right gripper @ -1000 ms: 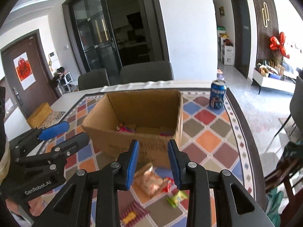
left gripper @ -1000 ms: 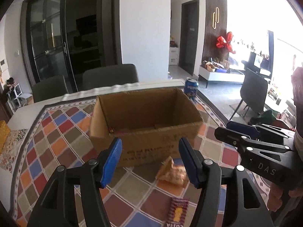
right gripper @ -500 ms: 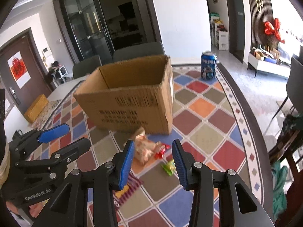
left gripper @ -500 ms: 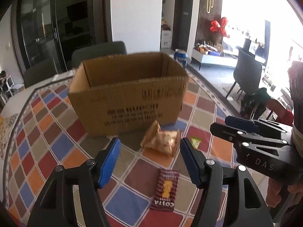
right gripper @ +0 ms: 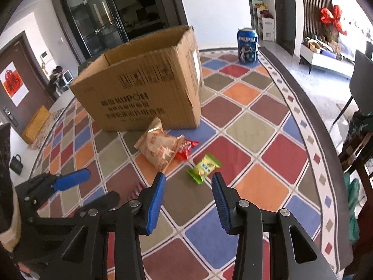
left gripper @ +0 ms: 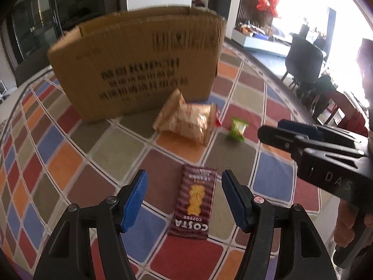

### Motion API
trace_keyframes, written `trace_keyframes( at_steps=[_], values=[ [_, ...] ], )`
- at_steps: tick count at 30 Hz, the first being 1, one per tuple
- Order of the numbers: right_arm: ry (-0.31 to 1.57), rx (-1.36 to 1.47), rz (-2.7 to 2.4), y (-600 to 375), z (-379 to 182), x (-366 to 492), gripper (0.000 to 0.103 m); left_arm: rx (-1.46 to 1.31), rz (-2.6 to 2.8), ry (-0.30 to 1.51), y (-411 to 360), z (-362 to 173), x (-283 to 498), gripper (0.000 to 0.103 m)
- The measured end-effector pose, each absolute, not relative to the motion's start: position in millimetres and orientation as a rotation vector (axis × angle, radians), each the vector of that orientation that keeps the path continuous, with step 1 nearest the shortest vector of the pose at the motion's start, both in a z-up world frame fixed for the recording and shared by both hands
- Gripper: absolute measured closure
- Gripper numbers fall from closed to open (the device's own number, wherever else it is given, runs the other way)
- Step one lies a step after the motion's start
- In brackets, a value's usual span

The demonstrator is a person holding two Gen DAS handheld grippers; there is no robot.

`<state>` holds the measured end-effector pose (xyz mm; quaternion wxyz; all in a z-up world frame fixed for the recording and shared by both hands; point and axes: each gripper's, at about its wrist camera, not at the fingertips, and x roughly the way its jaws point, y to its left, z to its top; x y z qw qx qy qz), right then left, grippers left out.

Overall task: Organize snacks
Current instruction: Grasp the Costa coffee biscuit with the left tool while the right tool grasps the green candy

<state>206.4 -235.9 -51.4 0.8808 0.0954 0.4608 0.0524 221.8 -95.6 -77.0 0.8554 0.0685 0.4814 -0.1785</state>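
Both hand-held grippers have dropped toward the snacks; right jaws opened.

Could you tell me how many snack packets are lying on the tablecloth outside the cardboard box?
4: a tan bag before the box, a red packet tucked against it, a green packet to its right, a Costa packet nearest. The box interior is hidden.

Brown cardboard box [right gripper: 144,86], black printed lettering on front. Tablecloth [right gripper: 242,121]: diamond tiles in red, orange, blue, olive, maroon, white lines between; pale border band dotted with small coloured squares. Tan-and-orange snack bag [right gripper: 158,149]; red wrapper [right gripper: 186,149] beside it. Green-and-yellow packet [right gripper: 204,167]. Maroon striped Costa packet [left gripper: 194,201], yellow biscuit picture, white lettering. Blue Pepsi can [right gripper: 247,45]. Both grippers black with blue ridged pads [left gripper: 134,201].
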Motion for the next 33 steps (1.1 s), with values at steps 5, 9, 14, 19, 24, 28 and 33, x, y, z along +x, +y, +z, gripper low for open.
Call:
trace_keyframes(
  at_steps=[5,9,14,19,24,28,33],
  values=[
    [0.985,0.21,0.107,-237,-64,208,0.061,0.155,-0.385,1.072,-103,-98,223,0.039],
    [1.007,0.216,0.103,-237,-74,208,0.061,0.163,-0.373,1.094,-106,-108,225,0.039],
    [1.03,0.225,0.099,-238,-86,210,0.061,0.171,-0.359,1.117,-110,-119,228,0.039],
    [1.043,0.233,0.093,-239,-93,213,0.061,0.192,-0.343,1.116,-114,-125,230,0.045],
    [1.044,0.241,0.097,-239,-97,218,0.061,0.229,-0.364,1.091,-119,-124,228,0.061],
    [1.042,0.252,0.104,-239,-99,225,0.061,0.238,-0.371,1.082,-121,-122,230,0.065],
    [1.036,0.259,0.102,-239,-99,234,0.061,0.196,-0.36,1.071,-116,-114,236,0.065]
  ],
)
